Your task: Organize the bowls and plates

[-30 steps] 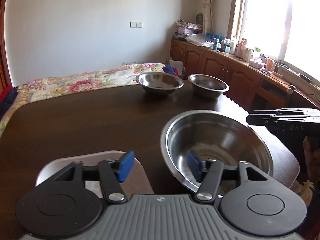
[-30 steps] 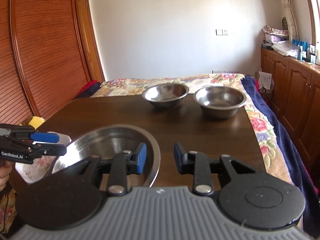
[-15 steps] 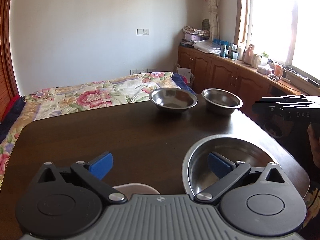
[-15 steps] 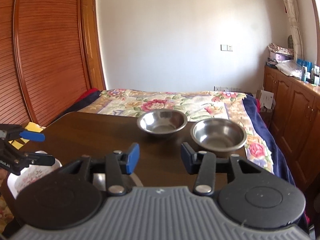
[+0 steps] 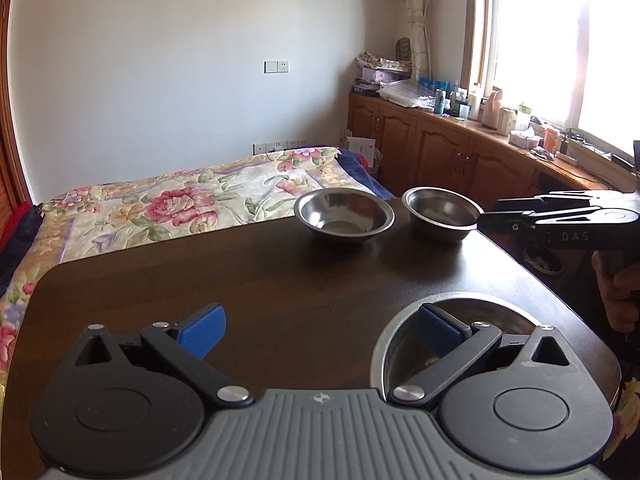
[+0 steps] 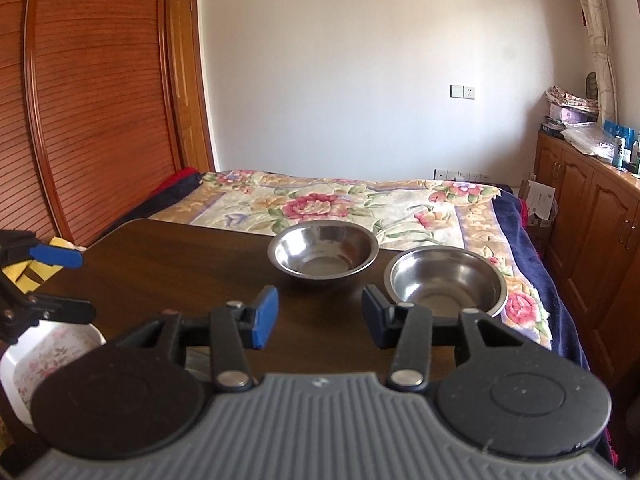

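Since a second ago you have raised both grippers, so the large steel bowl (image 5: 460, 312) at the table's (image 5: 280, 272) near edge sinks low in view. Left gripper (image 5: 318, 326) and right gripper (image 6: 316, 314) gape empty. Two small bowls (image 6: 323, 255) wait unstacked by the far edge; nothing looks organized yet.

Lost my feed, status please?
Both tongs open, left, right, empty. Two steel bowls untouched at far edge. Big bowl near. Nothing blocking.

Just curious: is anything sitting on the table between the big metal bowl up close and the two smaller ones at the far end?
No. In the left wrist view, only bare dark table separates the big bowl from the two smaller bowls.
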Tool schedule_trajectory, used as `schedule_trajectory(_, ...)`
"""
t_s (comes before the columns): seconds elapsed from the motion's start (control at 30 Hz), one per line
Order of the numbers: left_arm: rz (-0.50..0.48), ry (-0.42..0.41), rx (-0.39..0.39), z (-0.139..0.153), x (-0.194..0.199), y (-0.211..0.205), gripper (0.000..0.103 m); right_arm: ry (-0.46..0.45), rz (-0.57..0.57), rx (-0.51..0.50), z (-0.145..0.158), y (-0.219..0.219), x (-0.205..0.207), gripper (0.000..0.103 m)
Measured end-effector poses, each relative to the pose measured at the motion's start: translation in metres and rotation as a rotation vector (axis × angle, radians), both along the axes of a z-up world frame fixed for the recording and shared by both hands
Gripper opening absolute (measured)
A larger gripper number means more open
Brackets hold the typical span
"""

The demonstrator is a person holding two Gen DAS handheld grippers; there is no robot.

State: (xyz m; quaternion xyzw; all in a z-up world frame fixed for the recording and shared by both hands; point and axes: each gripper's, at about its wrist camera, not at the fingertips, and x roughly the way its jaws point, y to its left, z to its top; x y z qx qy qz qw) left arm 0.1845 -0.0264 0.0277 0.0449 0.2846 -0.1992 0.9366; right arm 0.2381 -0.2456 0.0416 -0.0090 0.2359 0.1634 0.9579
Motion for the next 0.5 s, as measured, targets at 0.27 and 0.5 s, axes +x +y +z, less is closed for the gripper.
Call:
schedule_trajectory(0.27,0.013,-0.025,0.061,0.001,0.012,-0.002,0.103,0.009,0.007,-0.018,0.001,0.004,0.016,0.048)
schedule_trajectory(0.5,-0.009,-0.008,0.023,0.002,0.032,0.007,0.103,0.011,0.015,-0.054,0.003,0.009,0.041,0.048)
